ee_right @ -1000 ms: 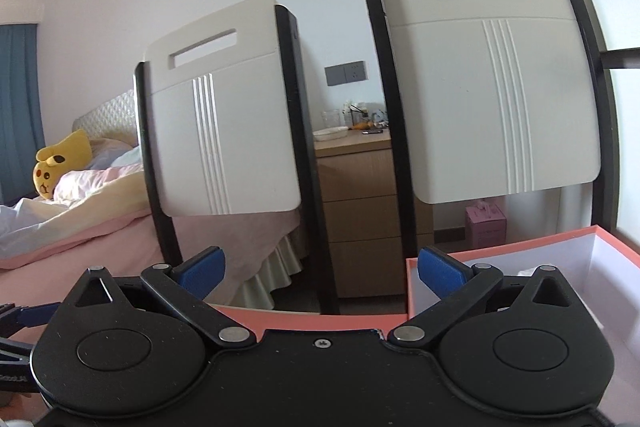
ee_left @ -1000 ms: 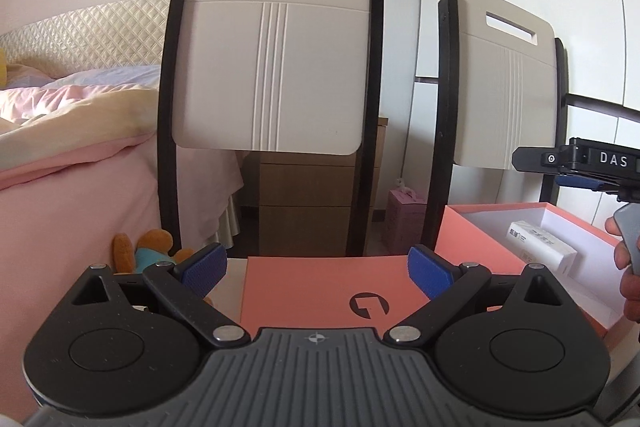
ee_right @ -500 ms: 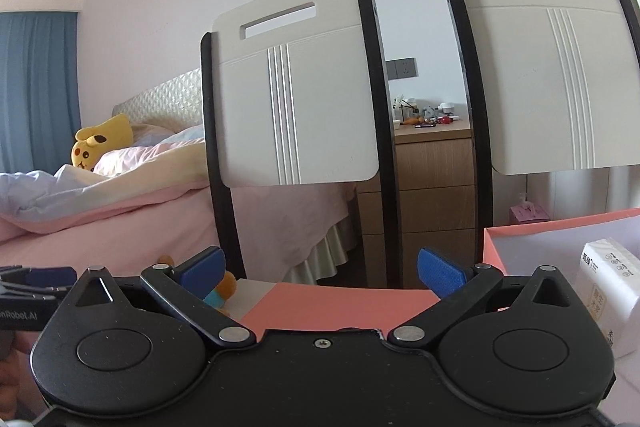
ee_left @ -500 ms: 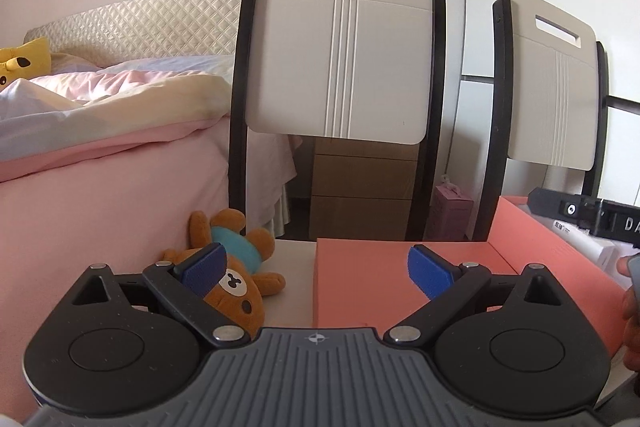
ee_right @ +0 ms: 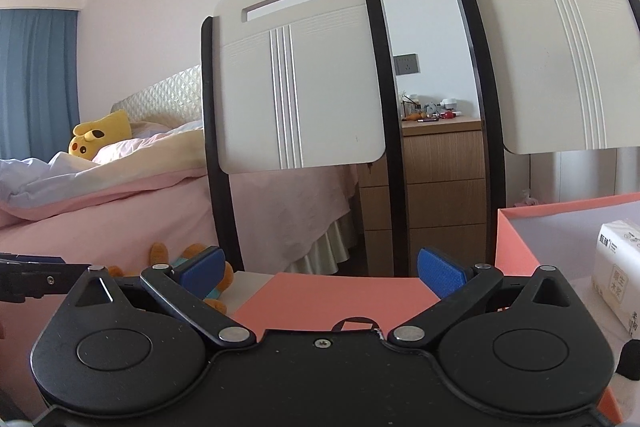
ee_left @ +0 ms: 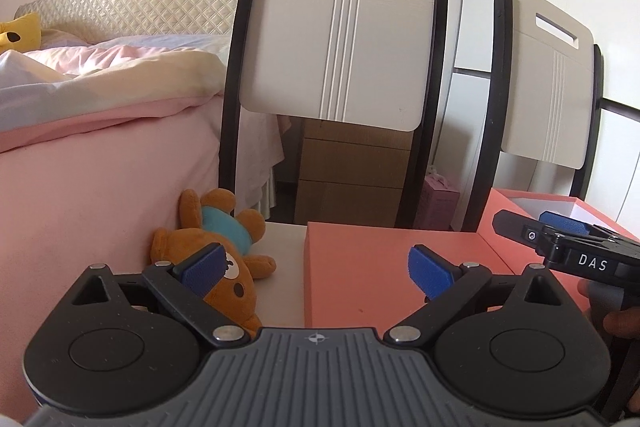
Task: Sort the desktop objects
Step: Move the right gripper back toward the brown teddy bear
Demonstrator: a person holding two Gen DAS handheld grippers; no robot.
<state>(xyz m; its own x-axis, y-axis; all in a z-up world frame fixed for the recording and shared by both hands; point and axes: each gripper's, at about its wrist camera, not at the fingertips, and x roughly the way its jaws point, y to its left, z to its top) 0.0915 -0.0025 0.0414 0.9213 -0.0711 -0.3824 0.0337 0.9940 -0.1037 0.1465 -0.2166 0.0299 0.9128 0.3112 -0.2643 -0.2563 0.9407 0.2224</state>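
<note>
**Grippers idle above desk, nothing held**

Inspection from both wrist views finds the left gripper (ee_left: 316,269) with its jaws set wide and nothing between the blue pads (ee_left: 202,267). We note the same of the right gripper (ee_right: 322,273): jaws wide apart, empty.

We record a brown teddy bear (ee_left: 224,247) in a teal shirt lying on the white desk surface (ee_left: 282,267), at the far left edge near the bed (ee_left: 100,155). The left gripper's left pad stands in front of the bear's head in that view; we cannot tell whether they touch. Just to the right of the bear lies a flat salmon-pink lid (ee_left: 384,279), closed side up, apart from the toy. In the right wrist view the lid (ee_right: 332,295) shows a dark logo partly hidden by the gripper body.

Right of the lid stands an open salmon-pink box (ee_right: 516,251) with a white interior. We see a white tissue pack (ee_right: 616,267) inside it, printed with characters.

Two white chair backs (ee_left: 340,43) with black frames stand behind the desk. A wooden drawer unit (ee_right: 440,195) sits beyond them, with small items on top too small to identify.
</note>
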